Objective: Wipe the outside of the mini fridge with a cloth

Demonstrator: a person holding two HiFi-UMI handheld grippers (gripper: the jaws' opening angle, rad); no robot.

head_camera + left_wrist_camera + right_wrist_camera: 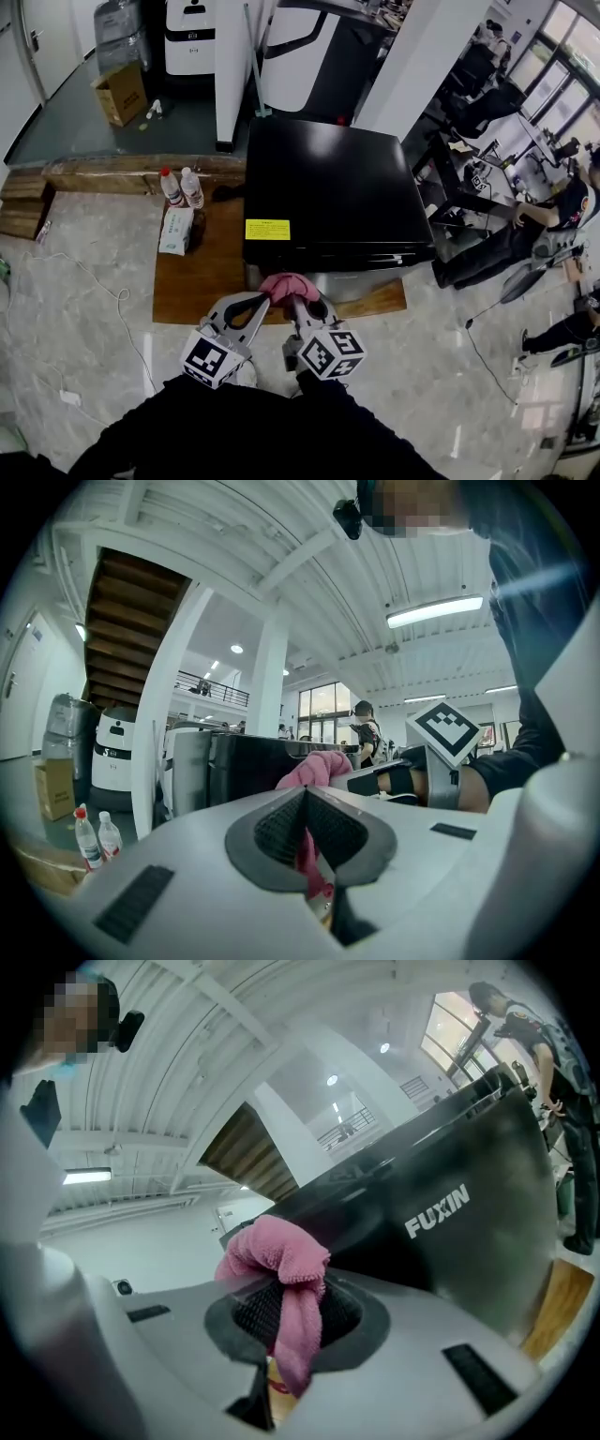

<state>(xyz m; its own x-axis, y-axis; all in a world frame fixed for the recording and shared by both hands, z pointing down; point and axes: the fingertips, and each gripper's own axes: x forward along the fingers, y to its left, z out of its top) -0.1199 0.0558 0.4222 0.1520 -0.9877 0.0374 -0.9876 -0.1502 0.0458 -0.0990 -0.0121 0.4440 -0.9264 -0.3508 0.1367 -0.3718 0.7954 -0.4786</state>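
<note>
The left hand-held gripper and right hand-held gripper both clamp the cloth, probably soft and light, best held bunched, at the fridge's 6 o'clock edge.

Grey marbled floor spreads around a low wooden platform. A white column rises near a wooden staircase, a strip light glows overhead, and windows line the far right.

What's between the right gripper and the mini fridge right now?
A pink cloth, pinched by the right gripper, sits bunched in front of the mini fridge; the right gripper view shows it best.
</note>
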